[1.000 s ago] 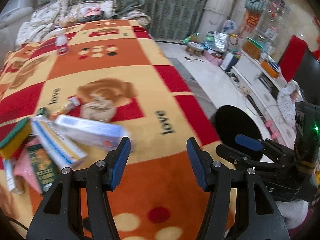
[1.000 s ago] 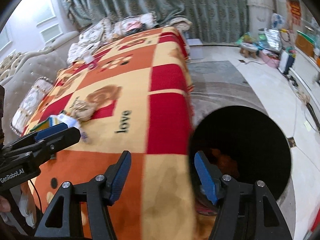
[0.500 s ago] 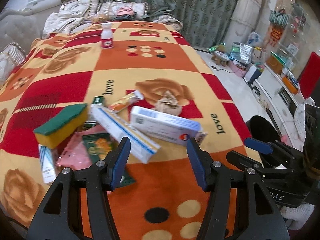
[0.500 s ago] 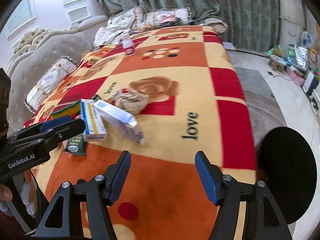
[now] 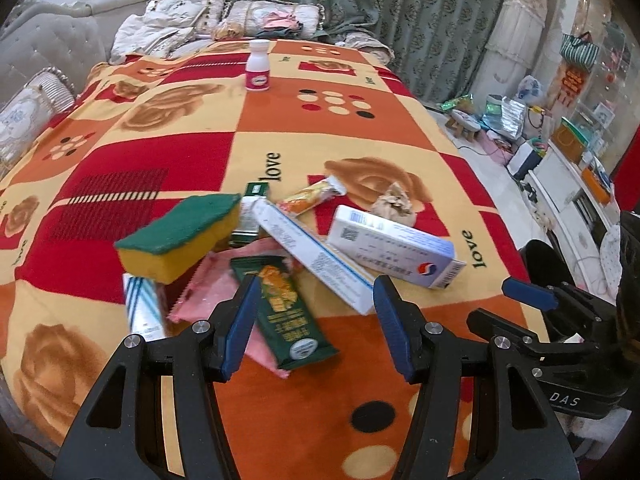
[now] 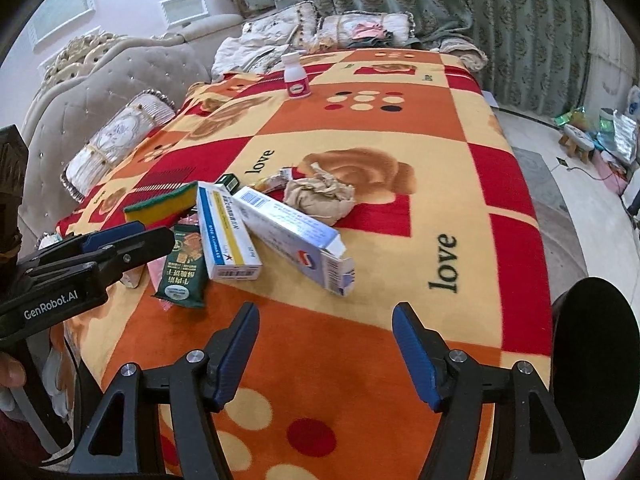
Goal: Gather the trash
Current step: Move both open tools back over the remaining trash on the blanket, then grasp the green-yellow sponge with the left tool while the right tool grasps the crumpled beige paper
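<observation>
A pile of trash lies on the patterned blanket (image 5: 280, 128): a green-and-yellow sponge (image 5: 180, 236), a white-blue carton (image 5: 394, 248), a yellow-striped box (image 5: 316, 260), a green snack wrapper (image 5: 284, 312), a crumpled paper ball (image 5: 394, 202) and an orange wrapper (image 5: 312, 198). My left gripper (image 5: 316, 300) hangs open just above the near end of the green wrapper, pressing on nothing. My right gripper (image 6: 326, 312) hovers over bare blanket short of the white-blue carton (image 6: 296, 236); its jaws are opening with nothing between them.
A white-and-pink bottle (image 5: 257, 66) stands far back on the blanket. A round black bin (image 6: 592, 364) sits on the floor by the bed's right edge. A grey sofa (image 6: 100, 92) with cushions lies to the left, clutter and shelves (image 5: 568, 148) to the right.
Both views have swung left, away from the black bin and onto the trash pile, which is now near and central. The right jaws stand slightly wider.
</observation>
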The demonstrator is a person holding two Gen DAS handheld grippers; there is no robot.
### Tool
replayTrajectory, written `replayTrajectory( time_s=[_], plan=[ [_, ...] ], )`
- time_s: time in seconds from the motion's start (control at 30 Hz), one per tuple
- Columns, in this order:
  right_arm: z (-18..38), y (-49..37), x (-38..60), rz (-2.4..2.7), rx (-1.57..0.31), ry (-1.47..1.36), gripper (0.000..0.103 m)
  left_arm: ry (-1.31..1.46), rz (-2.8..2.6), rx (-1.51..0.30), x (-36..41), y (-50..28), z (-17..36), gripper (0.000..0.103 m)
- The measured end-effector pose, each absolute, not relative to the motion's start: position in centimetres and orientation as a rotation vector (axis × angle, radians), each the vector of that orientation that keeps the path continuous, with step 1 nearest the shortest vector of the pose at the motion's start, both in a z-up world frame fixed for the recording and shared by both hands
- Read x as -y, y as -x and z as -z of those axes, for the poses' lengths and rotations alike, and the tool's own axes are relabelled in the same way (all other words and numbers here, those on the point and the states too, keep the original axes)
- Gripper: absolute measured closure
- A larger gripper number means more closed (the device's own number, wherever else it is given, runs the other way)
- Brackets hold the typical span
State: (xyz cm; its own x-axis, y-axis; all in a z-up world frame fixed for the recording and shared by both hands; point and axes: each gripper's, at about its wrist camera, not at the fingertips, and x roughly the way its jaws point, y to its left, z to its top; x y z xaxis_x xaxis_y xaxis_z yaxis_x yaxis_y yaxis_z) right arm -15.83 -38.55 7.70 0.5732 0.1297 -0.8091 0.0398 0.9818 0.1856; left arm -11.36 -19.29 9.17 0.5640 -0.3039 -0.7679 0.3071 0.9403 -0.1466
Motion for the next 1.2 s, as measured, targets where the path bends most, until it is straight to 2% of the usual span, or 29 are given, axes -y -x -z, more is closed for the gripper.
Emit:
replayTrajectory(
  time_s=[0.7,1.0,1.2],
  plan=[
    [-8.8,13.3,36.8,-0.088,-0.951,-0.136,0.034,0.144,0.28,-0.928,8.6,8.5,-10.4,0.046],
    [-10.1,9.0,37.9,-0.065,-0.946,-0.123,0.033,0.197,0.289,-0.962,8.1,4.7,-10.1,0.045],
    [-8.9,5.0,38.5,-0.07,-0.998,-0.161,0.032,0.159,0.34,-1.031,9.6,2.7,-8.5,0.045]
  ],
)
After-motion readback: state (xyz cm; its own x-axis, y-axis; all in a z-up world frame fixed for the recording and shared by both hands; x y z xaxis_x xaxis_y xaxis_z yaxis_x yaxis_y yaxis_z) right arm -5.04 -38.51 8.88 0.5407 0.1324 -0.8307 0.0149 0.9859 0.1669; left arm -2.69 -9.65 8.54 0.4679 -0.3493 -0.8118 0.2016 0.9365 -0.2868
